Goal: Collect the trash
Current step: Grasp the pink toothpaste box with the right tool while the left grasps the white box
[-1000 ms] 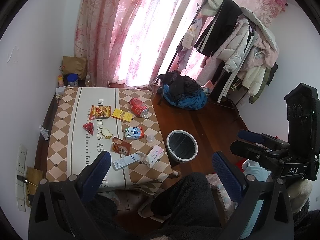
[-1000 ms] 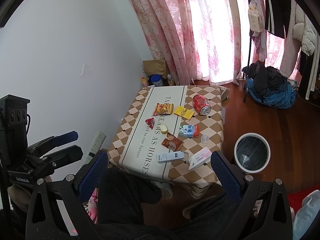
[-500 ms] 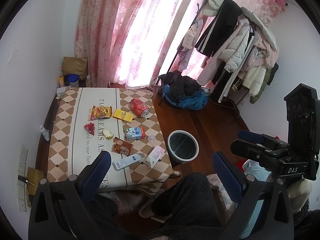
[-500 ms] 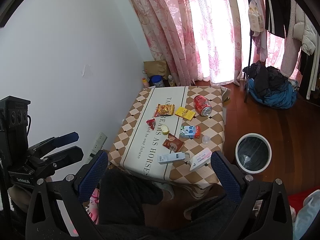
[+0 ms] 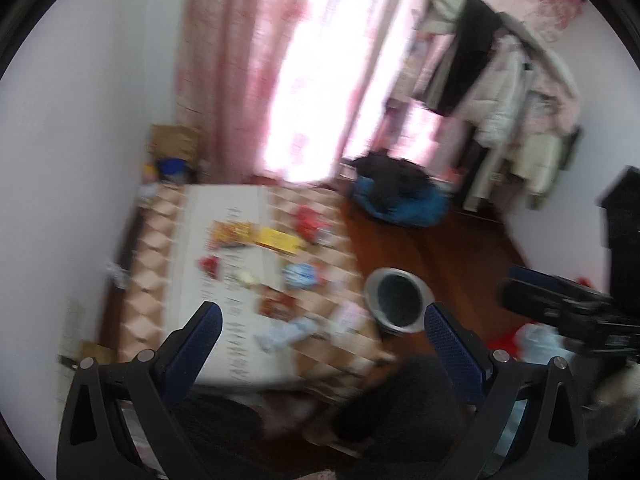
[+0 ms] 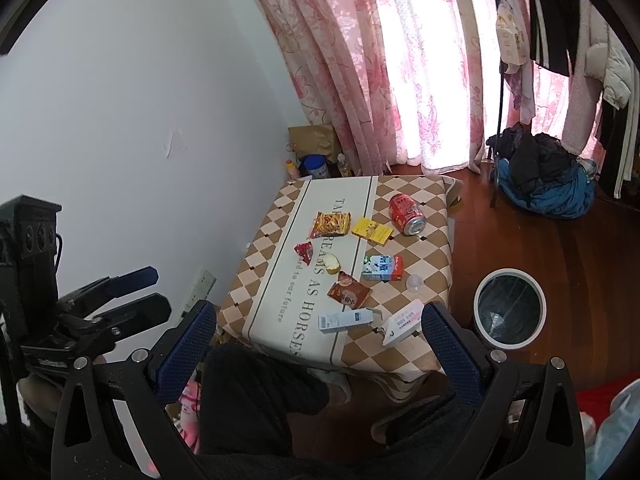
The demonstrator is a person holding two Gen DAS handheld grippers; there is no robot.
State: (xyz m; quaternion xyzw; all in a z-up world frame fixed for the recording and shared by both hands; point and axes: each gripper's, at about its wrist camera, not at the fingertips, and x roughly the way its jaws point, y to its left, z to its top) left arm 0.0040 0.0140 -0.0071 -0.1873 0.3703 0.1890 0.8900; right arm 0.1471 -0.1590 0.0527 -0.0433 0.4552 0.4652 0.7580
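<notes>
Both tongs, left gripper (image 5: pixel 322 330) and right gripper (image 6: pixel 318 330), hang spread and empty, well short of the littered table (image 6: pixel 434 236), with the bin (image 6: pixel 509 307) waiting alongside for drops.

Brown-and-cream checks are covering the counter (image 6: pixel 424 236); a red can (image 6: pixel 406 208), yellow packet (image 6: pixel 372 231) and pink floral curtains (image 6: pixel 360 72) are showing
</notes>
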